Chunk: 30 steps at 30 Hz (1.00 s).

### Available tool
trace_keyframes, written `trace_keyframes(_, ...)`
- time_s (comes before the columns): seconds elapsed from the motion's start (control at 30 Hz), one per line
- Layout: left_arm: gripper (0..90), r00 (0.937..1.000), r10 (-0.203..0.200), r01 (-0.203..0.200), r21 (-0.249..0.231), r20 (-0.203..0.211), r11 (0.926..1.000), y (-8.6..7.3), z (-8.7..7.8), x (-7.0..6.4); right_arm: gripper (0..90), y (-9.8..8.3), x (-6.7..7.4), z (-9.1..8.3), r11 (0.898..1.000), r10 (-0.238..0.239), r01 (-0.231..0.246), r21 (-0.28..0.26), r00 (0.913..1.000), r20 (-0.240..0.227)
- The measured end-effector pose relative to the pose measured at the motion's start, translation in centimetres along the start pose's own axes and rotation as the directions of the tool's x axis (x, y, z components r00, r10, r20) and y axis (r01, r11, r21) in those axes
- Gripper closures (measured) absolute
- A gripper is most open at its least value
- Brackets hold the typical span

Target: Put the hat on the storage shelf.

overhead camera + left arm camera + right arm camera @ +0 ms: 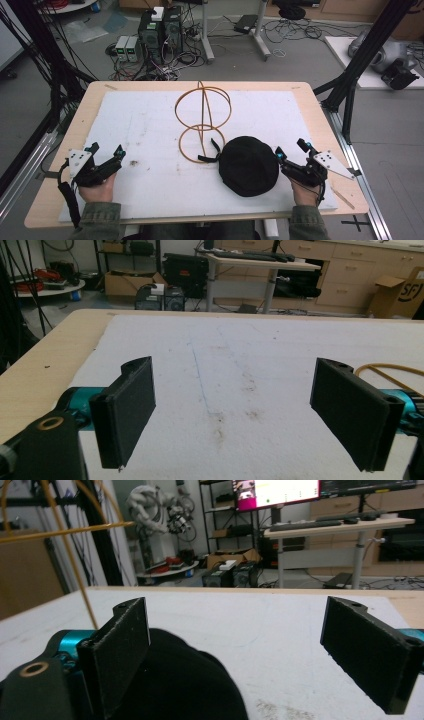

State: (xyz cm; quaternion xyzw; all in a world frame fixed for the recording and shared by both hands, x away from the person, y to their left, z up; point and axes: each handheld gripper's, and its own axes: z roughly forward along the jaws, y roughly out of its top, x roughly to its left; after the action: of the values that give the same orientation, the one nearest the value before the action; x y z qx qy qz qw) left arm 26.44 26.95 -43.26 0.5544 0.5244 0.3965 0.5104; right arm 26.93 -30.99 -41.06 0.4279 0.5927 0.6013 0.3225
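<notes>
Black and soft, a round cap (248, 165) lies on the white foam sheet (150, 190) that covers the wooden table (90, 100), toward the right side. A strap sticks out from its left edge. Just behind it stands a thin wire stand (202, 120) made of yellow-brown hoops.

The right gripper (292, 151) sits just beside the cap, jaws wide apart and holding nothing. The left gripper (106, 151) rests well apart from the cap, jaws also wide apart.

The left gripper view shows brown stains on the bumpy foam. The right gripper view shows the cap's dark fuzzy cloth up close, near one jaw.
</notes>
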Motion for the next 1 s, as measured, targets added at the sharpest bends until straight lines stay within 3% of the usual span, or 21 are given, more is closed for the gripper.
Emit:
trace_keyframes(0.2,18.6,1.0000,0.000,0.000,0.000,0.004,1.0000,0.0,0.0,0.0,11.3,0.0,1.2,0.4,0.997,-0.054,0.057,0.044,0.9972,-0.052)
trace_keyframes(0.37,18.6,1.0000,-0.001,0.001,0.000,0.005,1.0000,0.0,0.0,0.0,11.3,-0.2,2.2,0.8,0.989,-0.107,0.115,0.090,0.9905,-0.087)
trace_keyframes(0.53,18.6,1.0000,0.000,0.000,-0.001,0.006,1.0000,0.0,0.0,0.0,11.3,-0.4,3.0,1.3,0.974,-0.165,0.182,0.132,0.9777,-0.130)
trace_keyframes(0.63,18.6,1.0000,0.002,-0.002,0.001,0.007,1.0000,0.0,0.0,0.0,11.3,-0.6,3.3,1.7,0.962,-0.178,0.209,0.175,0.9677,-0.179)
trace_keyframes(0.7,18.6,1.0000,0.000,0.000,0.001,0.006,1.0000,0.0,0.0,0.0,11.4,-0.7,3.5,1.7,0.957,-0.187,0.221,0.186,0.9652,-0.183)
trace_keyframes(0.73,18.6,1.0000,0.002,-0.002,0.002,0.006,1.0000,0.0,0.0,0.0,11.4,-0.8,3.6,1.8,0.950,-0.205,0.242,0.195,0.9597,-0.192)
trace_keyframes(0.8,18.6,1.0000,0.001,-0.001,0.002,0.004,1.0000,0.0,0.0,0.0,11.4,-0.9,3.6,1.8,0.951,-0.195,0.235,0.202,0.9602,-0.200)
trace_keyframes(0.87,19.1,1.0000,0.000,0.000,0.005,0.005,1.0000,-0.1,0.0,0.0,15.7,-0.9,3.4,1.8,0.949,-0.168,0.225,0.222,0.9543,-0.247)
trace_keyframes(0.9,19.1,1.0000,0.000,0.000,0.005,0.005,1.0000,-0.1,0.0,0.0,15.7,-0.9,3.4,1.8,0.949,-0.168,0.225,0.222,0.9543,-0.247)
trace_keyframes(1.0,19.1,1.0000,0.001,-0.001,0.004,0.002,1.0000,-0.1,0.0,0.0,20.8,-1.2,3.3,1.8,0.937,-0.171,0.243,0.251,0.9453,-0.278)
